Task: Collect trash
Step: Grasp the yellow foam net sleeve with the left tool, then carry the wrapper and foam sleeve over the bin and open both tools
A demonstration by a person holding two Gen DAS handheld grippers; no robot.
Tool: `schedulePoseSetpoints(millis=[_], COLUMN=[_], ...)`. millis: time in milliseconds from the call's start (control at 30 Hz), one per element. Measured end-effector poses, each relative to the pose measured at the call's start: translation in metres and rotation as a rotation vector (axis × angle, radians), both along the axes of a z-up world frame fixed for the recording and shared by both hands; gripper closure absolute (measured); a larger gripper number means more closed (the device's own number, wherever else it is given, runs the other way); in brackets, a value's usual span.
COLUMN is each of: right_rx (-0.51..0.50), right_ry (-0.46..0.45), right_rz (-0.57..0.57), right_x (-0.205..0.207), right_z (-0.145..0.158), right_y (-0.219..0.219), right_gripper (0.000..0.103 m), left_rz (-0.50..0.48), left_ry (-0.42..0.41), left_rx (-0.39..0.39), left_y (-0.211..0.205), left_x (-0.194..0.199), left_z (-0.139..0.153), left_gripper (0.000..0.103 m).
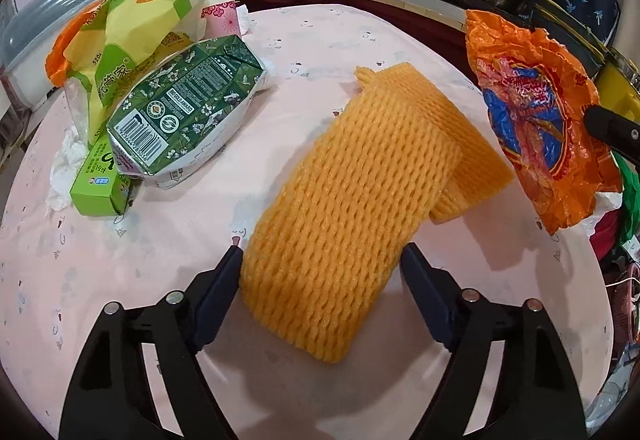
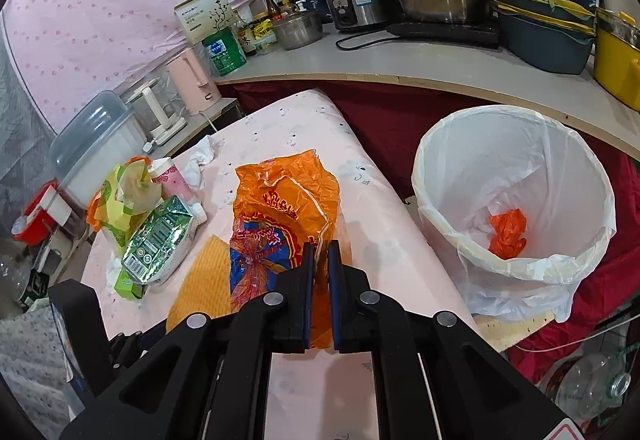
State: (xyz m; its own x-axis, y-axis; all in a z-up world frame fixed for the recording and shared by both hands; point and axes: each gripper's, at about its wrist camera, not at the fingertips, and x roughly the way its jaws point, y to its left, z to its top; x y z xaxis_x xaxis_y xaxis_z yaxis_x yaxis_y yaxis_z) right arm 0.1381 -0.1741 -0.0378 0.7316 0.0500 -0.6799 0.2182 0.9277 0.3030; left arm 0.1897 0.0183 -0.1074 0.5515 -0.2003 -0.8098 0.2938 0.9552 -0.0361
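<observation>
**Two claws, two wrappers: foam net next, orange bag bound for the bin**

My left claw stands apart around the near end of the yellow foam fruit net, which lies flat on the pink-clothed counter; the blue pads flank it w/ the left one just touching and the right one a sliver off, not yet squeezing. My right claw is pressed together on the crinkled orange plastic snack bag w/ red-and-blue print, which hangs above the counter. The white-lined round bin sits off the counter's right edge, one orange scrap already inside.

How I'd do this well, imo: close the left claw slowly on the net's near end, since foam mesh squashes and springs back; bite deep enough that both folded layers are caught, else the lower flap may slide out. Lift before swinging, so the net doesn't drag the cloth. The right claw should carry the bag clear over the bin's rim before letting go; thin film is light and could catch on the liner's edge.

Materials: the net is soft, ribbed, diamond-patterned, doubled over. The bag is stiff, glossy, creased. Other trash waits at the counter's far left: a green foil-printed pouch, a yellow-green plastic bag, a small green carton, white tissue.
</observation>
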Motion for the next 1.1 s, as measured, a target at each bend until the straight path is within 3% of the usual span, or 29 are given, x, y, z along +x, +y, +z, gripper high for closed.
schedulePoseSetpoints(millis=[67,133,167,267,433,733,1100], right_rx=[0.003,0.005,0.006,0.006,-0.002,-0.002,-0.004], right_ry=[0.003,0.006,0.007,0.007,-0.004,-0.034,-0.081], right_rz=[-0.002,-0.003,-0.002,0.003,0.004,-0.022,-0.067], right_x=[0.000,0.000,0.000,-0.001,-0.005,-0.012,-0.025], right_z=[-0.002,-0.003,-0.004,-0.003,0.002,0.014,0.027], right_y=[-0.001,0.000,0.000,0.003,0.004,-0.007,-0.032], right_gripper=[0.096,0.096,0.096,0.096,0.096,0.096,0.096], left_rz=[-0.001,0.004,0.008,0.015,0.039,0.049,-0.002], left_ry=[0.001,0.012,0.015,0.028,0.036,-0.019,-0.077], left_rx=[-0.006,-0.023,-0.030,-0.048,-0.078,-0.126,-0.140], left_y=[0.000,0.003,0.005,0.010,0.019,0.025,-0.005], left_x=[0.000,0.001,0.000,0.000,-0.003,-0.013,-0.019], left_z=[0.002,0.004,0.005,0.006,0.011,0.045,0.079], left_gripper=[0.052,0.065,0.078,0.083,0.084,0.084,0.084])
